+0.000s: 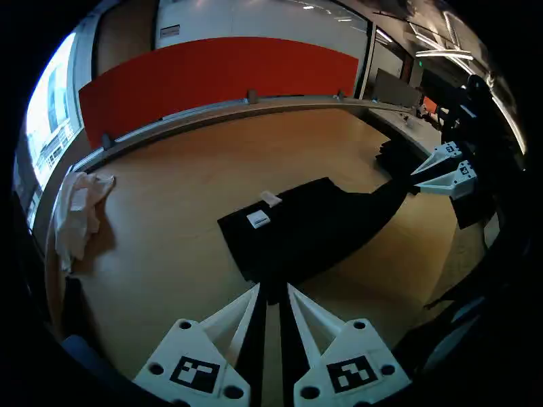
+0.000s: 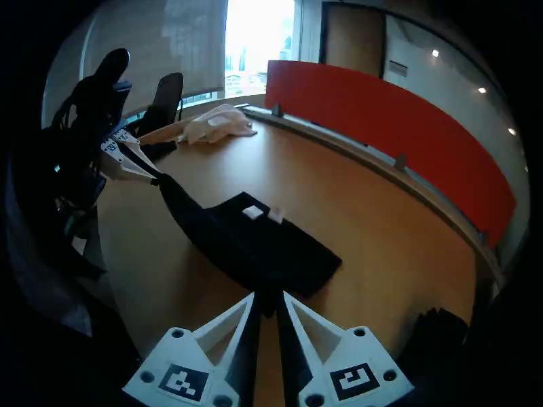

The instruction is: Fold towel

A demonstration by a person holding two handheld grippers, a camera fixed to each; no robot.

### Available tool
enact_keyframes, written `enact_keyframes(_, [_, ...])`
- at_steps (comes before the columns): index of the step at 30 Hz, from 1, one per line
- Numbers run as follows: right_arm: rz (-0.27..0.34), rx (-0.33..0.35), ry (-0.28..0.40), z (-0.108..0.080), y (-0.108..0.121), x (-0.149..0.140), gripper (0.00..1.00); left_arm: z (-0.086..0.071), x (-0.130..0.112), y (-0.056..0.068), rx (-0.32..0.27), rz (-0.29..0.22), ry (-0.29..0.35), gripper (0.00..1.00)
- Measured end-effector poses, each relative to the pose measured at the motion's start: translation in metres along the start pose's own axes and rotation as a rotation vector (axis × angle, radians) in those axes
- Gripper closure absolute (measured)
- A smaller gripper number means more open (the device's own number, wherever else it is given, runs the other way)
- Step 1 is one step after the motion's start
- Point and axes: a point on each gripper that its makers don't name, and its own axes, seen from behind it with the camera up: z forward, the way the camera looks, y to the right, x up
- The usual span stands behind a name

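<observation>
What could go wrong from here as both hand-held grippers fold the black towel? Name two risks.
1. The left hand-held gripper and right hand-held gripper each pinch only a narrow bit of the black towel; a pull might free it.
2. The towel stretches to a taut point at one end while the rest lies flat, so the fold may come out skewed.

the black towel (image 1: 305,224) lies mostly flat on the wooden table (image 1: 170,203), with two small white tags (image 1: 258,218) by its far left edge. its near corner lifts off the surface, and its right corner is pulled taut into a raised point.
</observation>
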Motion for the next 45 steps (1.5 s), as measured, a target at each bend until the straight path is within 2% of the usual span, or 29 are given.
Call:
enact_keyframes(20, [0.003, 0.010, 0.008, -0.020, -0.005, 0.009, 0.85, -0.015, 0.008, 0.007, -0.014, 0.002, 0.000, 0.88])
enact_keyframes(29, [0.001, 0.011, 0.000, -0.019, -0.004, 0.007, 0.85, -0.012, 0.008, 0.009, -0.015, -0.003, -0.003, 0.88])
enact_keyframes(38, [0.021, 0.010, -0.026, -0.010, 0.004, -0.003, 0.84, 0.002, 0.007, 0.007, -0.020, -0.007, -0.016, 0.88])
enact_keyframes(45, [0.050, 0.013, -0.059, 0.007, 0.017, -0.013, 0.84, 0.022, 0.008, 0.001, -0.021, -0.031, -0.030, 0.88])
